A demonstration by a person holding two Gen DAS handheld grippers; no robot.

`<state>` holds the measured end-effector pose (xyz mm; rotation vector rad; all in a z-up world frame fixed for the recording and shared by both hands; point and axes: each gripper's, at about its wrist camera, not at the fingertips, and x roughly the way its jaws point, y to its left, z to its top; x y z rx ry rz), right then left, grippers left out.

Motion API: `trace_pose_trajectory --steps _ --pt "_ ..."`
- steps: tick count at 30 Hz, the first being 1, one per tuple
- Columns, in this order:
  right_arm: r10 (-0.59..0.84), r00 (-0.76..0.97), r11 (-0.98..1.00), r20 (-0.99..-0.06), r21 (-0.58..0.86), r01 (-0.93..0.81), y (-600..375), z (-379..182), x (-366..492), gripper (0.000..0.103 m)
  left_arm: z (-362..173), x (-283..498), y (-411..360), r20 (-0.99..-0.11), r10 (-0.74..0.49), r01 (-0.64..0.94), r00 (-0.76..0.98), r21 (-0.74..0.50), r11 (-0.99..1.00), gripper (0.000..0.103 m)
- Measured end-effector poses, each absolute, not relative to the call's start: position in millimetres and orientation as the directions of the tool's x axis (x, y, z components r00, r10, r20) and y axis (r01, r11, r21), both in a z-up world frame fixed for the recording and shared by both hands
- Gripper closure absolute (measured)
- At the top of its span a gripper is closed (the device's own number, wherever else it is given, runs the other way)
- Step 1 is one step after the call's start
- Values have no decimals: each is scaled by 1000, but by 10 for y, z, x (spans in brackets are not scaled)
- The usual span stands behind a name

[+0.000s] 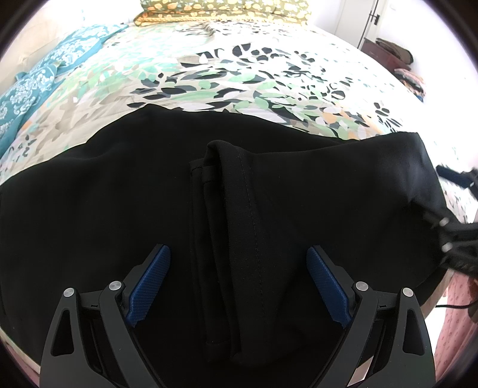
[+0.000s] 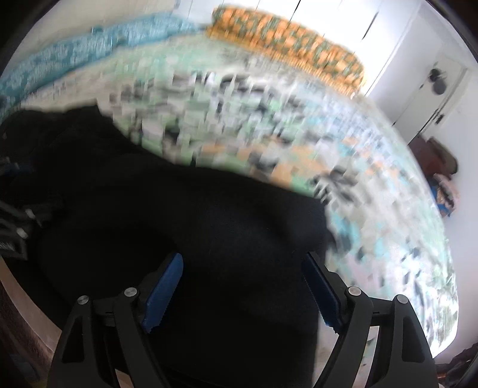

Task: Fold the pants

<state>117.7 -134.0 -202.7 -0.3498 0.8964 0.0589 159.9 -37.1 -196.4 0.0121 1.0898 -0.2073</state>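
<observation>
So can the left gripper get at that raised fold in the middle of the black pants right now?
Probably yes. The left gripper is open, its pads either side of the raised fold on the black pants, with nothing in between.

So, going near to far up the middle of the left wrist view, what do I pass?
Left tongs, standing open → black pants with a folded seam ridge → floral bedspread → patterned yellow-green pillow at the far edge.

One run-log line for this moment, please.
black pants spread on floral bedspread | left tool open above raised fold | right tool open over pants
</observation>
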Motion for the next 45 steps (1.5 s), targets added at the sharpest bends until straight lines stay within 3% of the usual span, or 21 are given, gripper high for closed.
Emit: trace_pose_trajectory --steps 4,9,13,16,19,21,25,35,36,38,40,41,42,45 --pt "8 681 944 -732 -219 -246 -1273 -1797 1034 19 -1975 1600 -367 -877 -183 188 444 -109 976 5" --pt "65 536 949 -842 -115 -295 -1263 -2131 1073 18 -1839 1559 -217 -871 -253 148 422 -209 967 6" --pt "88 522 954 -848 -80 -290 -1269 -2170 1067 18 -1528 1442 204 -832 -279 95 479 -266 959 6" --pt "95 527 955 -845 -73 -289 -1268 -2168 1072 18 -1296 1434 785 -821 -202 3 534 -236 972 6" --pt "104 522 952 -847 -67 -298 -1243 -2165 1075 18 -1109 1431 1616 -813 -71 -175 578 -208 962 6" --pt "109 519 950 -848 -65 -305 -1242 -2160 1044 18 -1061 1391 2278 -812 -18 -328 583 -256 909 6" --pt "124 507 950 -853 -46 -309 -1236 -2185 1041 18 -1388 1331 3263 -860 -127 -527 495 -413 743 7" --pt "131 498 948 -857 -38 -316 -1220 -2206 1024 18 -1850 1626 3041 -850 -296 -391 436 -475 788 6" --pt "130 500 949 -856 -39 -313 -1232 -2197 1021 18 -1929 1649 3031 -863 -299 -402 408 -464 790 8" --pt "130 505 952 -853 -35 -304 -1269 -2175 1014 18 -2012 1644 2960 -872 -298 -398 388 -450 799 25" --pt "133 512 958 -848 -23 -287 -1323 -2149 1011 18 -1937 1634 2892 -876 -288 -372 387 -434 820 60" --pt "137 514 960 -847 -14 -278 -1351 -2139 1019 18 -1857 1601 2872 -879 -275 -372 390 -424 826 67" --pt "140 515 963 -845 -5 -271 -1379 -2132 1031 18 -1787 1570 2872 -871 -280 -376 404 -437 817 80" --pt "150 517 970 -843 24 -242 -1456 -2129 1088 18 -1412 1429 2819 -804 -346 -358 484 -542 760 83"
